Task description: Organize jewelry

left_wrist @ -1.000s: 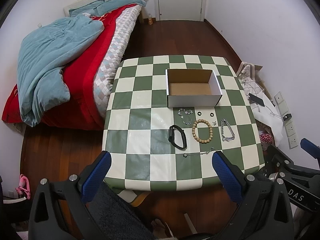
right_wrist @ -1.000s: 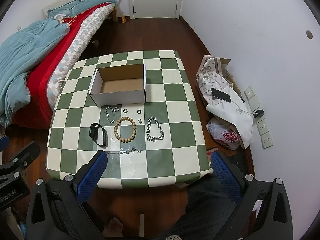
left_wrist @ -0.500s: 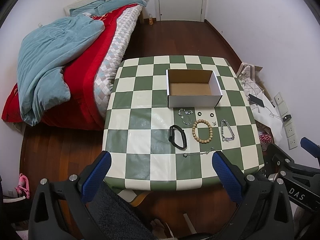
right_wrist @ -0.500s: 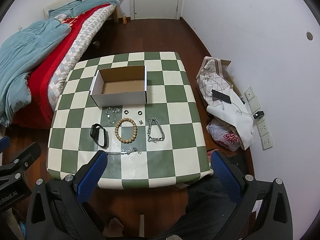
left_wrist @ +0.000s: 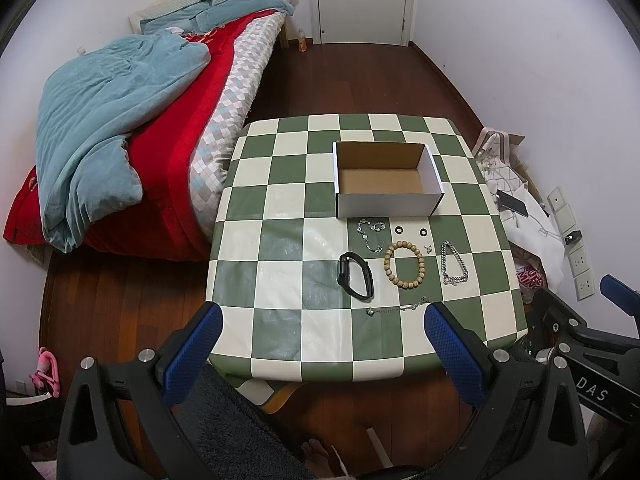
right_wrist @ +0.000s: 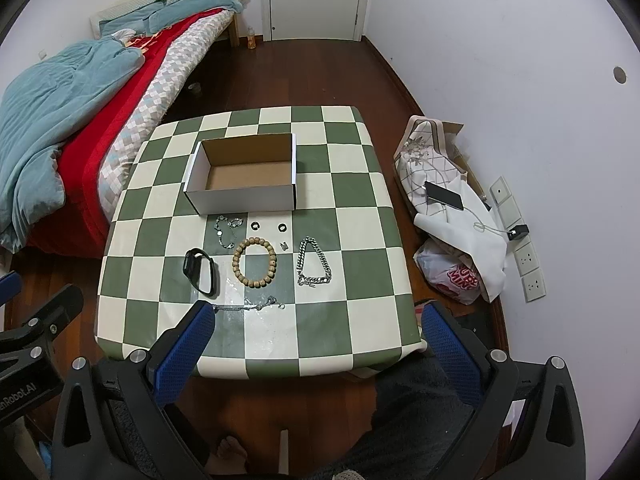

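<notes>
Left wrist view: left gripper [left_wrist: 320,330] held high above the table's [left_wrist: 280,336] near edge, jaws spread wide, empty. Wooden bead bracelet [left_wrist: 403,265], black band [left_wrist: 356,275], silver chain [left_wrist: 453,263] and thin necklace [left_wrist: 396,309] laid out beyond the blue fingertips [left_wrist: 442,326] (well apart), near the open box [left_wrist: 386,205].

Right wrist view: right gripper [right_wrist: 316,326] likewise raised over the near edge, tilted down, jaws wide and empty. Seen ahead: bracelet, band, chain, two small rings [right_wrist: 268,226] beside the box's front wall.
</notes>
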The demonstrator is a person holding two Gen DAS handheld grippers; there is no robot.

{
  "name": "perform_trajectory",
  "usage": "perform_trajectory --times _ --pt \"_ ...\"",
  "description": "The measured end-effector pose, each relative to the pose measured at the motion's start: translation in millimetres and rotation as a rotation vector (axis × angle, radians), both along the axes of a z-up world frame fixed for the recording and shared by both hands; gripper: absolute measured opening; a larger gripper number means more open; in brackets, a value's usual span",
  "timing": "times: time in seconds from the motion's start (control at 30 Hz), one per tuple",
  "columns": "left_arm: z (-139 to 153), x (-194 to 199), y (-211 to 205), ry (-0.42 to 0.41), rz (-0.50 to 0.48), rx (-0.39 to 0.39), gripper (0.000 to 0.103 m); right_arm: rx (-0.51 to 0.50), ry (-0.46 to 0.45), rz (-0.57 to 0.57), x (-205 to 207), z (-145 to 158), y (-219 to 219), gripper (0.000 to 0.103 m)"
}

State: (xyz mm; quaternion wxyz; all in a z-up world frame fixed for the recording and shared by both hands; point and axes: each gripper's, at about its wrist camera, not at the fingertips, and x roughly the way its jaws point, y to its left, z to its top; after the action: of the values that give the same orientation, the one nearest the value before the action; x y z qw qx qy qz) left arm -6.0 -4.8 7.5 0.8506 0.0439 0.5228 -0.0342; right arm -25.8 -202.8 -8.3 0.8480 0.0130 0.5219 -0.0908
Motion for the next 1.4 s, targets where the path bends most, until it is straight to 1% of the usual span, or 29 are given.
perform_trajectory --times 1.33,1.4 --pt "4.8 0.5 0.4 -0.007 -0.001 -0.001 0.103 0.001 -0.002 0.001 -2.2 -1.5 1.0 0.103" --pt "4.9 1.6 0.1 -0.014 0.005 0.013 0.103 0.004 -0.003 0.000 -2.4 -1.8 1.2 0.103"
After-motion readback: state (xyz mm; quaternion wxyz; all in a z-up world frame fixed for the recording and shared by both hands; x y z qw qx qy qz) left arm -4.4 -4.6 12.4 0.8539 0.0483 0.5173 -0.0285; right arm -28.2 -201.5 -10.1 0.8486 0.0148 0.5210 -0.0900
